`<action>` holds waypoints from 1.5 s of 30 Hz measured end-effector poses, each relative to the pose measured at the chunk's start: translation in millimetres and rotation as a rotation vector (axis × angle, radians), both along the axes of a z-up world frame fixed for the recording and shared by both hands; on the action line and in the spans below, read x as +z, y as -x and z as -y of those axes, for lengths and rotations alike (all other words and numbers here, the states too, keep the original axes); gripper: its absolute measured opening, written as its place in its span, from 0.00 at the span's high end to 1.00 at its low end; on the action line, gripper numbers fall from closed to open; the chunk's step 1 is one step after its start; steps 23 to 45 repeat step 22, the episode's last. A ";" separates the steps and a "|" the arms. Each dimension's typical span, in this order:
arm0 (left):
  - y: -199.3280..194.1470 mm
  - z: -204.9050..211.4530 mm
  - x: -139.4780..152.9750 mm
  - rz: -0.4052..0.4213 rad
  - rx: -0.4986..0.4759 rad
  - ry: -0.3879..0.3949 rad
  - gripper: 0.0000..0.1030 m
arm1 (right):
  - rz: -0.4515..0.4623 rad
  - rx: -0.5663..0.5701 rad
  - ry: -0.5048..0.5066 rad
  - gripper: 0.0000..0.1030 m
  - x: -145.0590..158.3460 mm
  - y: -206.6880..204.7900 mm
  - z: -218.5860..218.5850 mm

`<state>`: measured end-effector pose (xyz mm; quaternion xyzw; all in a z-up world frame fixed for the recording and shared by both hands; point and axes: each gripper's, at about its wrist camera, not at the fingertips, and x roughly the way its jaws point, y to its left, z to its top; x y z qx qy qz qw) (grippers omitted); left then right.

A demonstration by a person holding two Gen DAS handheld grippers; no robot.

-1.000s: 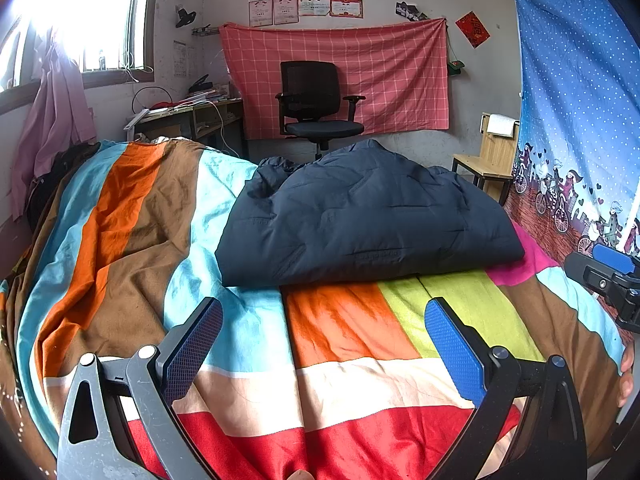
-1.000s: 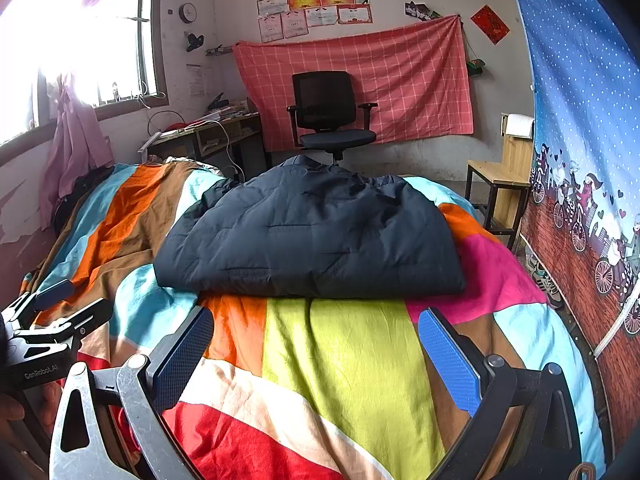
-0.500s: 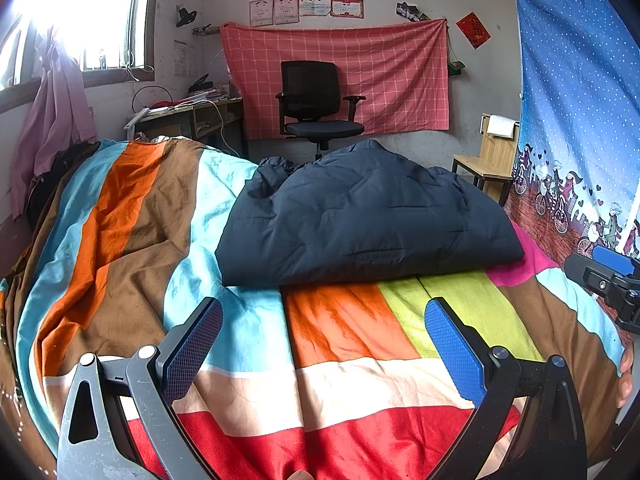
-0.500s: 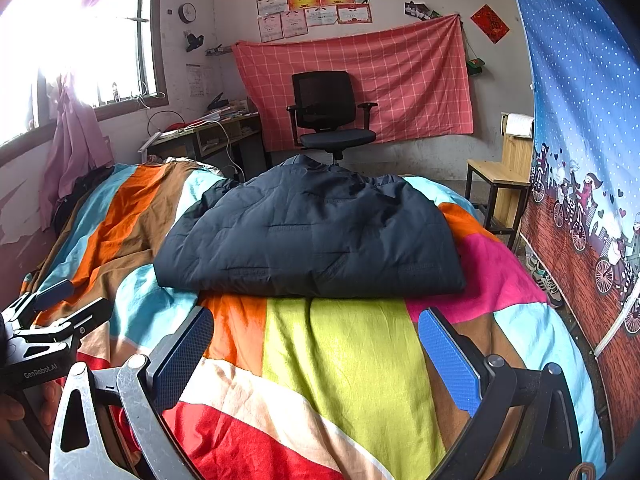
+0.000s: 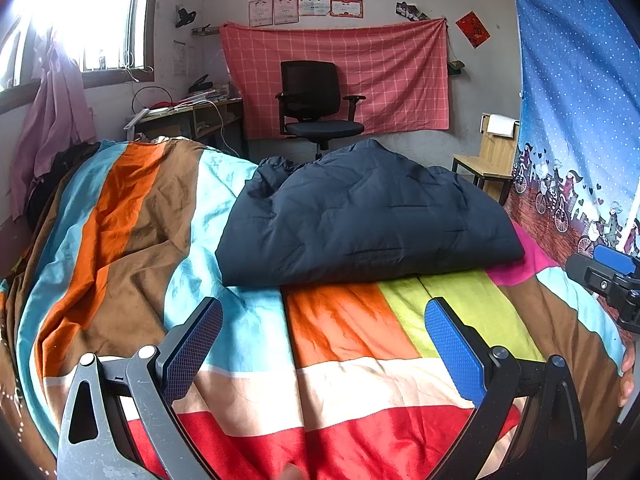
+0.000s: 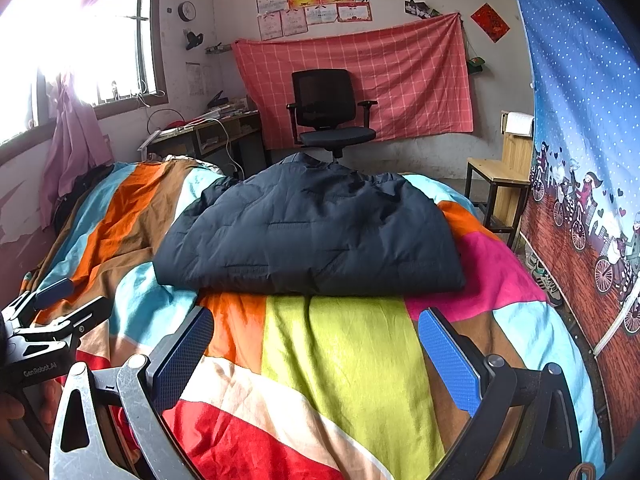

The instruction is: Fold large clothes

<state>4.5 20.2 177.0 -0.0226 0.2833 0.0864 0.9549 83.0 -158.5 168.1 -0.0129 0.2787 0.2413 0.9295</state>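
A dark navy padded jacket lies folded into a thick bundle on the bed's striped multicolour cover; it also shows in the right wrist view. My left gripper is open and empty, held above the cover short of the jacket's near edge. My right gripper is open and empty too, at about the same distance from the jacket. Each gripper shows at the edge of the other's view: the right one, the left one.
A black office chair stands past the bed before a red checked cloth. A cluttered desk is at the back left, a wooden chair at the right. A blue patterned curtain hangs along the bed's right side.
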 end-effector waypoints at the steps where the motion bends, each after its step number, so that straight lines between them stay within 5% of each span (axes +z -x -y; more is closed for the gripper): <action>1: -0.1 0.2 -0.1 -0.002 -0.006 0.003 0.04 | 0.000 0.001 0.001 0.00 -0.5 1.8 -0.9; 45: 7.6 -4.1 -0.4 0.007 -0.022 0.007 0.04 | -0.005 0.014 0.002 0.00 -2.3 6.6 -0.8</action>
